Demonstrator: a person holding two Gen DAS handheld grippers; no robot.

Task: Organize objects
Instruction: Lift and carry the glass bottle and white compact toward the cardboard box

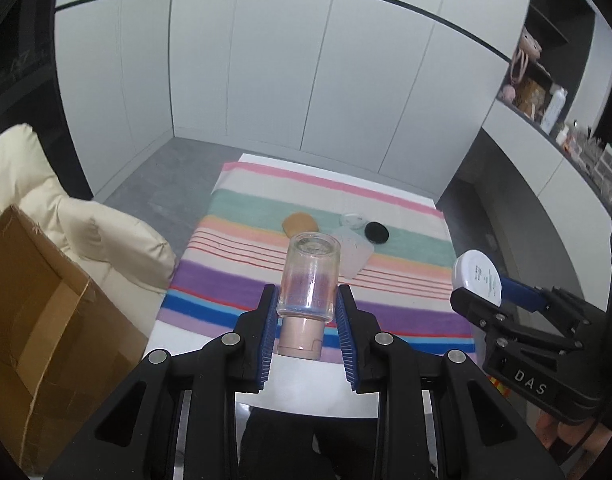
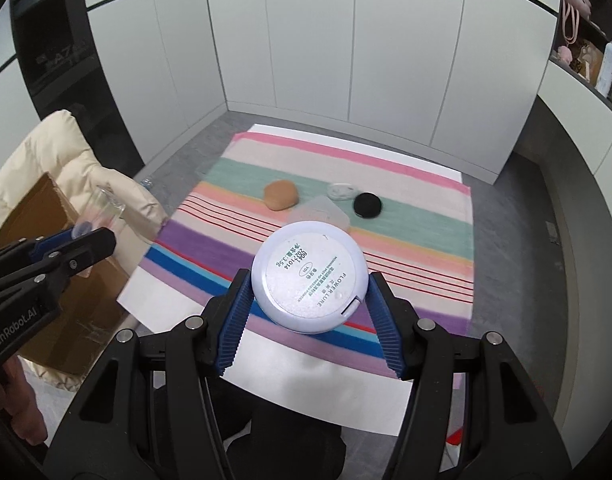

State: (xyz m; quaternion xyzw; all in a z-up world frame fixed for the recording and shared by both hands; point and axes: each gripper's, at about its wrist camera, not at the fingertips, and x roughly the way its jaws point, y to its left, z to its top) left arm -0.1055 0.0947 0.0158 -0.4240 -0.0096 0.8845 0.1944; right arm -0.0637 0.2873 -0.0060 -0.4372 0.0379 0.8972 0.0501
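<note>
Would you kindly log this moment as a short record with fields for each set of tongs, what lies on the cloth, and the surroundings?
Left tongs: shut on clear glass bottle, pink cap toward camera
Right tongs: shut on white round compact, label facing camera
On striped cloth: tan sponge, black disc, clear lid, frosted tray
Left of table: cardboard box, cream cushion

Both fisheye views look forward and downward along their own fingers, from close above the near edge of the striped cloth (image 1: 314, 208) (image 2: 406, 216) toward the far white cabinet wall (image 1: 306, 60) (image 2: 346, 40). The left wrist view sits left and catches the right gripper (image 1: 494, 296) at its right edge; the right wrist view catches the left gripper (image 2: 78, 248) at its left.
</note>
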